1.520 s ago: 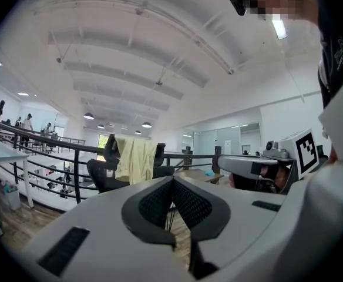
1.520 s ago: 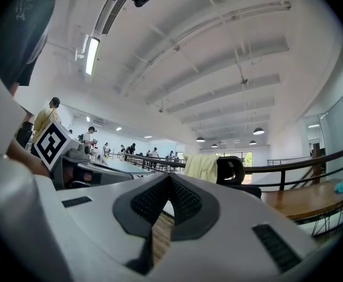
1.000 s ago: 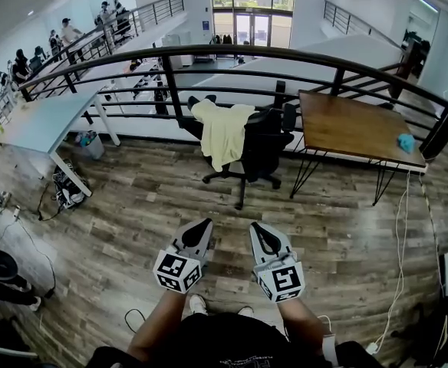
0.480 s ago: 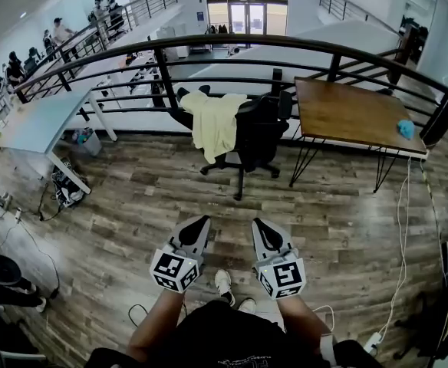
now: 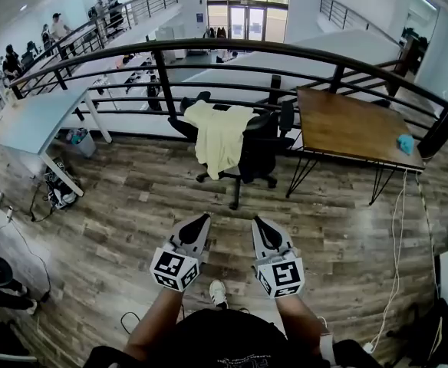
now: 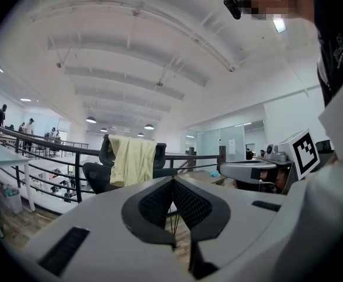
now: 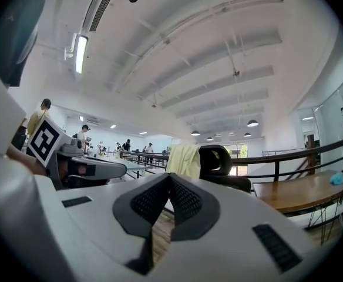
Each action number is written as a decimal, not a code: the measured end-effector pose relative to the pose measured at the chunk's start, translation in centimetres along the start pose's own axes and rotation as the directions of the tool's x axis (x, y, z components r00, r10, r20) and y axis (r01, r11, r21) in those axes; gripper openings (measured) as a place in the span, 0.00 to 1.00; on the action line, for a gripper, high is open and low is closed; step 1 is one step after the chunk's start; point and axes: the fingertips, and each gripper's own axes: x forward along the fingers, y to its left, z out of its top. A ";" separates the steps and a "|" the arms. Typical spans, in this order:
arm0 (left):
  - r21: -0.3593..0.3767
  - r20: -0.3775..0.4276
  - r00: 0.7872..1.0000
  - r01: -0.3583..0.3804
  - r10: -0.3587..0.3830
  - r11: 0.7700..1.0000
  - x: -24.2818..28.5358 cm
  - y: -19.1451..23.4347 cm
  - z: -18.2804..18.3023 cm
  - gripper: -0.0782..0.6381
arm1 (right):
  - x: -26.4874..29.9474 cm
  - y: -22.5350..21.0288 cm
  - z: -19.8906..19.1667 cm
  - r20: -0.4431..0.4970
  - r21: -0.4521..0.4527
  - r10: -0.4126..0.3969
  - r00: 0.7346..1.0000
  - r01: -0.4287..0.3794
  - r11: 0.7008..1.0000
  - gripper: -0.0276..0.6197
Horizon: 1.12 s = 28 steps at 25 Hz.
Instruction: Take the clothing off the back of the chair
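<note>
Ahead of both pairs of jaws, well apart from them across the wooden floor (image 5: 132, 205), a black office chair (image 5: 262, 140) stands with its back toward the person. The clothing (image 5: 220, 133), a pale yellow garment, hangs draped over the top of the chair back and down its rear face, untouched by either tool.

The left gripper (image 5: 201, 219) is held level and points toward the chair; its jaws are pressed together with nothing between them. In the left gripper view (image 6: 172, 178) the garment (image 6: 133, 157) shows just above and to the left of the closed tips, far beyond them.

The right gripper (image 5: 259, 221) is held beside the left one, near it but not touching, and points the same way. Its jaws are also pressed together and empty. In the right gripper view (image 7: 170, 175) the garment (image 7: 184, 159) sits just above the tips, with the chair's headrest (image 7: 218, 160) to its right.

Beyond the right jaws and further to the right stands a wooden table (image 5: 347, 125) carrying a small blue thing (image 5: 406, 142). Far off to the left of the left jaws is a white table (image 5: 32, 117). A black railing (image 5: 285, 52) curves behind the chair.
</note>
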 end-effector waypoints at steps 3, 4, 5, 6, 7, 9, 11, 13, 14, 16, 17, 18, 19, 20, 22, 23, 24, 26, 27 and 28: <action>-0.006 0.004 1.000 0.011 -0.011 1.000 1.5 1.6 0.1 0.13 | 2.5 -0.4 0.3 -0.005 -0.021 0.003 1.000 -0.004 1.000 0.07; -0.006 0.005 1.000 0.017 -0.017 1.000 2.0 2.0 0.2 0.13 | 3.2 -0.5 0.4 -0.007 -0.029 0.005 1.000 -0.006 1.000 0.07; -0.006 0.008 1.000 0.022 -0.022 1.000 2.4 2.5 0.2 0.13 | 4.0 -0.7 0.5 -0.009 -0.036 0.006 1.000 -0.007 0.999 0.07; -0.006 0.010 1.000 0.024 -0.024 1.000 2.8 3.0 0.3 0.13 | 4.7 -0.8 0.6 -0.010 -0.040 0.005 1.000 -0.005 0.999 0.07; -0.006 0.012 1.000 0.027 -0.026 1.000 3.3 3.5 0.4 0.13 | 5.5 -1.0 0.8 -0.009 -0.044 0.004 1.000 -0.005 0.999 0.07; -0.003 0.011 0.999 0.032 -0.032 0.999 4.1 4.7 0.6 0.13 | 6.9 -1.3 1.1 -0.008 -0.054 0.006 1.000 -0.006 0.999 0.07; 0.000 0.005 0.999 0.037 -0.037 0.999 4.8 5.7 0.6 0.13 | 8.1 -1.3 1.0 -0.016 -0.063 0.004 1.000 -0.005 0.998 0.07; -0.003 0.005 0.999 0.041 -0.041 0.999 5.4 6.8 0.6 0.13 | 9.3 -1.2 0.7 -0.027 -0.079 0.008 1.000 -0.010 0.997 0.07; -0.003 0.006 0.999 0.043 -0.043 0.999 5.7 7.2 0.6 0.13 | 9.8 -1.1 0.6 -0.033 -0.084 0.008 0.999 -0.011 0.996 0.07; 0.000 0.011 0.999 0.051 -0.051 0.999 6.3 8.0 0.8 0.13 | 10.7 -1.0 0.4 -0.041 -0.086 0.004 0.999 -0.008 0.996 0.07; 0.001 0.013 0.998 0.055 -0.056 0.998 6.6 8.3 0.9 0.13 | 11.0 -1.0 0.4 -0.045 -0.086 0.002 0.999 -0.006 0.996 0.07; 0.001 0.014 0.998 0.060 -0.060 0.998 6.9 8.6 1.0 0.13 | 11.4 -1.0 0.3 -0.050 -0.092 0.000 0.999 -0.005 0.996 0.07; -0.001 0.016 0.998 0.066 -0.066 0.998 7.1 8.8 1.0 0.13 | 11.7 -1.1 0.2 -0.054 -0.102 -0.003 0.999 -0.002 0.995 0.07; -0.003 0.018 0.997 0.072 -0.072 0.997 7.3 9.0 1.0 0.13 | 11.9 -1.0 0.2 -0.056 -0.113 -0.009 0.998 0.003 0.994 0.07; -0.002 0.018 0.996 0.083 -0.083 0.997 7.6 9.4 1.0 0.13 | 12.5 -0.9 0.4 -0.055 -0.130 -0.020 0.998 0.013 0.991 0.07; 0.000 0.017 0.996 0.087 -0.087 0.996 7.8 9.7 1.1 0.13 | 12.8 -0.8 0.5 -0.050 -0.135 -0.021 0.999 0.014 0.991 0.07; 0.002 0.016 0.996 0.090 -0.090 0.996 7.9 10.0 1.1 0.13 | 13.1 -0.8 0.7 -0.045 -0.136 -0.022 0.999 0.016 0.991 0.07; 0.001 0.017 0.996 0.090 -0.090 0.996 8.2 10.5 1.3 0.13 | 13.6 -0.9 1.1 -0.043 -0.136 -0.025 0.999 0.019 0.990 0.07; 0.001 0.018 0.996 0.088 -0.088 0.996 8.4 10.6 1.4 0.13 | 13.7 -1.0 1.1 -0.044 -0.137 -0.029 0.999 0.022 0.990 0.07; 0.000 0.020 0.996 0.087 -0.087 0.996 8.5 10.8 1.5 0.13 | 13.8 -1.1 1.2 -0.045 -0.138 -0.035 0.998 0.028 0.990 0.07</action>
